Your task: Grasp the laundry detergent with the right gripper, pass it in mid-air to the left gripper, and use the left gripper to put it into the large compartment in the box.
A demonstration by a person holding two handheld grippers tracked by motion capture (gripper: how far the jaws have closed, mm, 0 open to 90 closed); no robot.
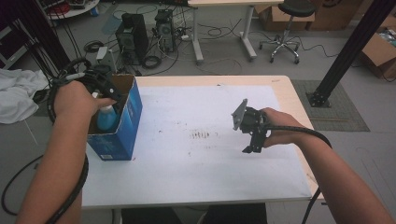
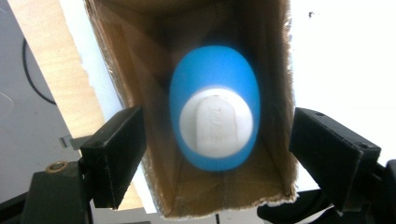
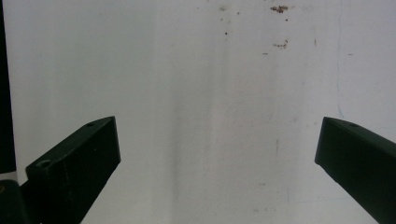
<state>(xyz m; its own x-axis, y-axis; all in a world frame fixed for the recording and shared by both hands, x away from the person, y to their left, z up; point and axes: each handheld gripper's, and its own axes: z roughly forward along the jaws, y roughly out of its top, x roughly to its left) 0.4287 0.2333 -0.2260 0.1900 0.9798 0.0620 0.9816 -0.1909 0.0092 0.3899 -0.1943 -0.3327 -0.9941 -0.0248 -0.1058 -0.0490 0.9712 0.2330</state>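
Forearms: two are coming in from the bottom of the high view, one gripper in each hand.
Box: one blue carton is standing open-topped at the table's left edge; plain brown cardboard inside.
Contents: one blue bottle with a white cap is sitting upright in the box, untouched by either jaw.
Left gripper: hanging over the box mouth, jaws spread wide, straddling the box walls, gripping nothing.
Right gripper: hovering over the white table, well apart from the box; jaws wide apart, empty.
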